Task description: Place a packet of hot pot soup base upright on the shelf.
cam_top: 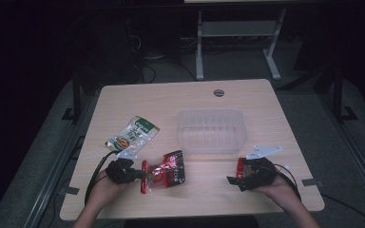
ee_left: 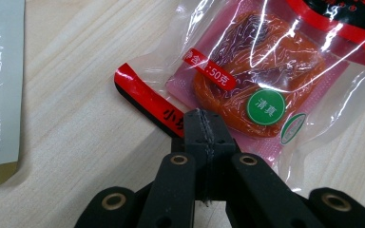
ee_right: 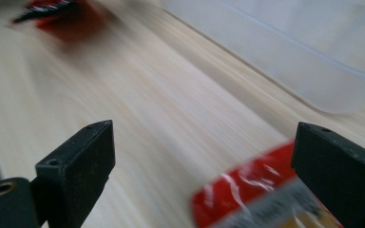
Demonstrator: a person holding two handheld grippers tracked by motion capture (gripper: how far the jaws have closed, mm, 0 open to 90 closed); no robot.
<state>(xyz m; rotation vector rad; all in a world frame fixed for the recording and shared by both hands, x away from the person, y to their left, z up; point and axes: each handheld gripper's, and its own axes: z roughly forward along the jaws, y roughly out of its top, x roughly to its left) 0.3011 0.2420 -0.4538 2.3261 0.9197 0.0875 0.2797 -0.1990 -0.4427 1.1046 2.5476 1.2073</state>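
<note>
Red snack pouch (cam_top: 164,172) lies flat on the wooden table (cam_top: 266,102), near its front edge, left of centre. Clear film with red trim; an orange-brown slab of food shows through, with a green round label on it. In the left gripper view the same pouch (ee_left: 261,90) fills the upper right.

Left gripper (cam_top: 142,175) sits just left of the pouch, held by the person's left hand (cam_top: 107,187). Its jaws are pressed together and pinch the pouch's red-banded edge; the film disappears between the two black tips in the left gripper view (ee_left: 204,124).

Right gripper (cam_top: 234,180) is well apart from that pouch, at the front right of the table, in the right hand (cam_top: 278,187). Its jaws stand wide apart. A second red-edged packet (ee_right: 261,197) shows low between them in the right gripper view; blurred, and the pads are not pressing on it.

Clear plastic tub (cam_top: 210,130) stands behind, mid-table. Green-and-white pouch (cam_top: 133,134) lies flat to the tub's left, behind the left gripper.
</note>
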